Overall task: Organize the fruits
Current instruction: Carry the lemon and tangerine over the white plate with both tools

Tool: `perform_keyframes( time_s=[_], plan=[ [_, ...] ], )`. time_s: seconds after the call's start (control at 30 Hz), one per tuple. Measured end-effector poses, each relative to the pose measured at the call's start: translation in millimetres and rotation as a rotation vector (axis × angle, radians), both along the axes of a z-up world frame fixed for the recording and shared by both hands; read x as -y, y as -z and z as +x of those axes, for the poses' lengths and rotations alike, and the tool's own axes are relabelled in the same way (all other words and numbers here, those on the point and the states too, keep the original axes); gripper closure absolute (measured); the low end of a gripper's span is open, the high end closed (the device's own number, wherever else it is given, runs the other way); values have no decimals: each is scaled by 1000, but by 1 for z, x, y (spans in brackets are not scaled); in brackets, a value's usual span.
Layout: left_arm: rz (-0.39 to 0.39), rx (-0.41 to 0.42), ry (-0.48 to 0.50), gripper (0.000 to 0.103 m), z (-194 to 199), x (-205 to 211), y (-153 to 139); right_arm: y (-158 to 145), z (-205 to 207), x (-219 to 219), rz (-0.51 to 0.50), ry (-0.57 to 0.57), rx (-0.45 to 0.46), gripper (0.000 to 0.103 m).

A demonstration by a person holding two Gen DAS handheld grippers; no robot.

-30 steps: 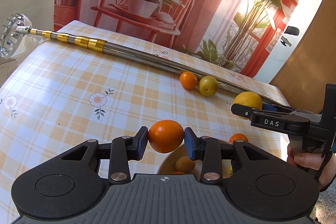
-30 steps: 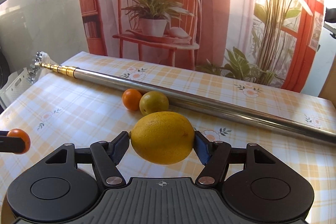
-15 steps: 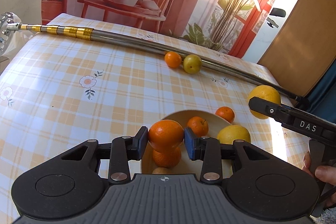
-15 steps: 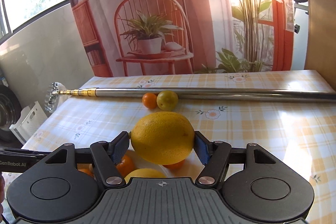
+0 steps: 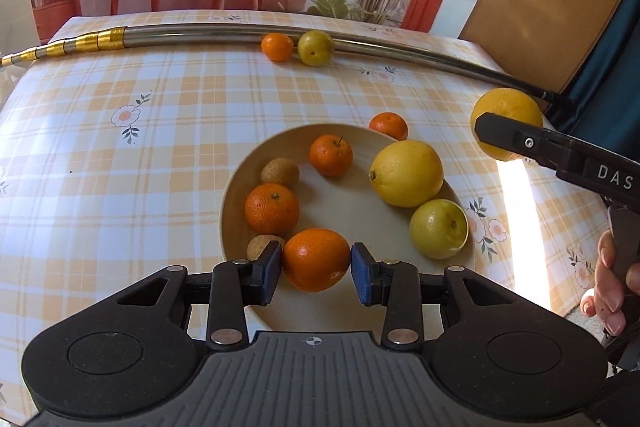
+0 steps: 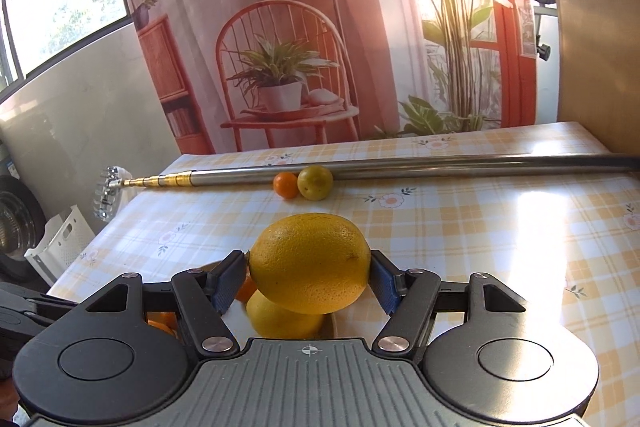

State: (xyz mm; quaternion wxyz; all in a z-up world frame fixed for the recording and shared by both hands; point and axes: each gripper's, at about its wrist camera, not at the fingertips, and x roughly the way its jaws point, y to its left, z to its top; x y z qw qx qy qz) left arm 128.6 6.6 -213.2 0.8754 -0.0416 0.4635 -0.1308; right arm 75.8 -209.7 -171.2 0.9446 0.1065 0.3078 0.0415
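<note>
In the left wrist view my left gripper (image 5: 316, 273) is shut on an orange (image 5: 316, 259), low over the near side of a cream bowl (image 5: 348, 211). The bowl holds two more oranges (image 5: 331, 155), two small brown fruits (image 5: 281, 173), a large yellow citrus (image 5: 406, 179) and a yellow-green fruit (image 5: 438, 229). A small tangerine (image 5: 388, 126) lies just behind the rim. My right gripper (image 6: 310, 281) is shut on a big yellow citrus (image 6: 310, 263), above the bowl's right edge; the same citrus (image 5: 506, 111) shows at the right of the left wrist view.
A long metal pole (image 5: 400, 51) with a gold end lies across the far side of the checked tablecloth. An orange (image 5: 277, 47) and a yellow-green fruit (image 5: 315, 47) rest against it. A white crate (image 6: 60, 247) stands off the table's left edge. A hand (image 5: 608, 291) holds the right gripper.
My left gripper has moved over the bowl, tilted down and lowered with its orange. The right gripper has carried the yellow citrus up and in towards the bowl.
</note>
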Motion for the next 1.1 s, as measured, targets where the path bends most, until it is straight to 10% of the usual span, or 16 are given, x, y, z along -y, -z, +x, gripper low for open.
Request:
perform_keyframes(
  time_s=[0.3, 0.73, 1.1],
  plan=[
    [16, -89, -30, 63, 4, -4, 13, 3, -1, -2, 5, -11, 0, 41],
    [155, 24, 7, 64, 15, 8, 16, 11, 6, -4, 4, -12, -33, 41],
    [126, 62, 16, 64, 21, 3, 20, 11, 10, -7, -9, -23, -46, 41]
  ],
)
